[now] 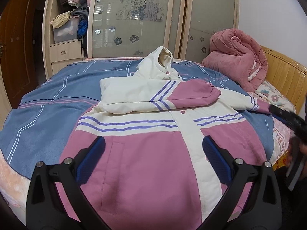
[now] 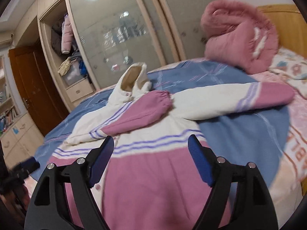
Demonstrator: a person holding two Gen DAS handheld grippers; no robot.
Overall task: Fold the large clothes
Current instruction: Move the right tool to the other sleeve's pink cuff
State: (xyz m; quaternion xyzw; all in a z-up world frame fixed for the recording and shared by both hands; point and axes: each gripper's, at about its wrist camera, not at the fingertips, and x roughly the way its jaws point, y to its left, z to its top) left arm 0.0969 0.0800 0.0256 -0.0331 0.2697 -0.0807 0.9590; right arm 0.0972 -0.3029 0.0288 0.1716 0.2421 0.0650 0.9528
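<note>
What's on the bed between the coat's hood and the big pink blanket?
Just bare blue bedspread lies between the hood and the pink blanket. Both views show it.

One jacket [image 1: 145, 153] with two sleeves, one folded [image 1: 153, 95] and one outstretched [image 2: 239, 99]; one hood [image 1: 161, 61]; one bed [image 1: 38, 103]; one rolled pink quilt [image 1: 238, 65]; two grippers, left [image 1: 153, 153] and right [image 2: 151, 157].

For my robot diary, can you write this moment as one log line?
coat: flat on bed | one sleeve folded across chest | other sleeve spread out | left claw open | right claw open
</note>
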